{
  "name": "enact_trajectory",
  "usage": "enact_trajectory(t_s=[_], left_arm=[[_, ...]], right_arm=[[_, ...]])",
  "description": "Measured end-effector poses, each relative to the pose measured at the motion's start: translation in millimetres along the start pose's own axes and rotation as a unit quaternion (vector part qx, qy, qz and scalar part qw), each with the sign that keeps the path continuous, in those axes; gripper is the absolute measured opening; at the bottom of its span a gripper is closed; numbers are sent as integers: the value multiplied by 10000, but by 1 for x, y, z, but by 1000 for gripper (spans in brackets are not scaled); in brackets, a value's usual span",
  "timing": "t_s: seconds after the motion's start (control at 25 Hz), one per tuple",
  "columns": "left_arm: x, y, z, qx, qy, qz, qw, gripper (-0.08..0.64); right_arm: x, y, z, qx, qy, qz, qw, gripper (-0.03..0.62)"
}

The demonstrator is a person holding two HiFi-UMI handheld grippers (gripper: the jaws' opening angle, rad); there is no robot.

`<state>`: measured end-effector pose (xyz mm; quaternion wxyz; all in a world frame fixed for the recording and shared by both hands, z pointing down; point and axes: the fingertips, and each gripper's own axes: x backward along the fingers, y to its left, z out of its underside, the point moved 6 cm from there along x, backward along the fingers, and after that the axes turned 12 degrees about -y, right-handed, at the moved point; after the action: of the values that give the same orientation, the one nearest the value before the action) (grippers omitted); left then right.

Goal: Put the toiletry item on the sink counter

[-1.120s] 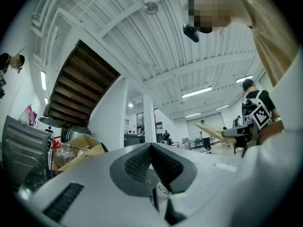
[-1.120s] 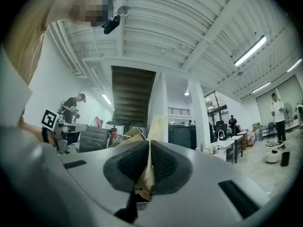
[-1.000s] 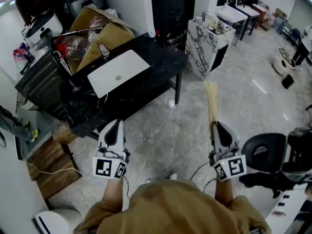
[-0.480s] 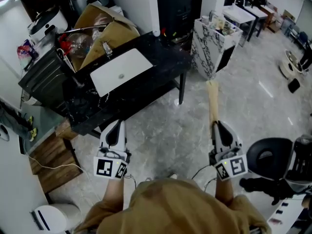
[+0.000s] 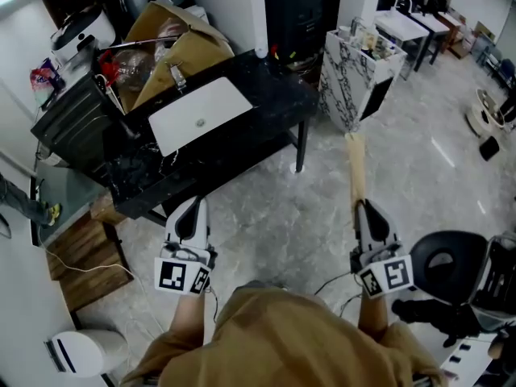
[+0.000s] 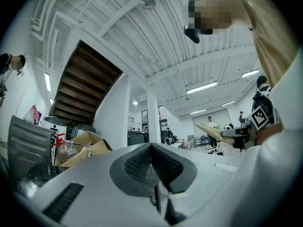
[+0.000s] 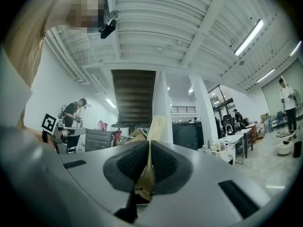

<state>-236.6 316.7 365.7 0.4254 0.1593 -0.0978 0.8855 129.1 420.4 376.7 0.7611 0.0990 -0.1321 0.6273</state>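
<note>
While the person stands on the pale marbled floor (image 5: 266,216) a little way back from the black stone sink counter (image 5: 242,143), the right gripper (image 5: 360,205) has its jaws clamped on the near end of a long, flat, tan paper-wrapped toiletry item (image 5: 353,164). The right gripper view shows the two dark ribbed pads pinching the wrapper, with the rest of it rising above them. In the head view the toiletry item reaches forward from the jaws over the bare floor, well apart from the sink counter and off to the right of its right-hand leg. The left gripper (image 5: 192,205) is held beside the right one at about the same height. Its jaws are closed together with nothing between them, and they point toward the counter's front edge without touching it. A white rectangular basin (image 5: 201,113) is set into the counter top, with a small chrome tap (image 5: 176,79) at its far side. Behind the tap lies an open brown cardboard box (image 5: 181,51). To the right of the counter stands a white cabinet with dark marble veining (image 5: 348,83), and a black round-seated chair (image 5: 443,258) sits near the right gripper.
</note>
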Motion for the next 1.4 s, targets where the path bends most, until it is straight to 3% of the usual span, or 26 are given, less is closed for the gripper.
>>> enact_trajectory(t_s=[0.28,0.48,0.72,1.04,1.4], left_arm=[[-8,12,15,82,198,-145,9997,3],[-38,27,50,237,331,-51,9992,3],[-115,65,94,465,419,257,9977,3],[-226,155,149,864,492,475,9939,3],[-312,194,193,1236,675,1040,9846,3]], right_arm=[[-16,-3,23,-117,314,-50,9994,19],[-47,-15,49,-107,455,-69,9989,19],[-123,-39,85,-161,679,86,9975,19],[-274,-48,112,9,799,-95,9968,20],[-335,-86,130,-115,903,588,9941,20]])
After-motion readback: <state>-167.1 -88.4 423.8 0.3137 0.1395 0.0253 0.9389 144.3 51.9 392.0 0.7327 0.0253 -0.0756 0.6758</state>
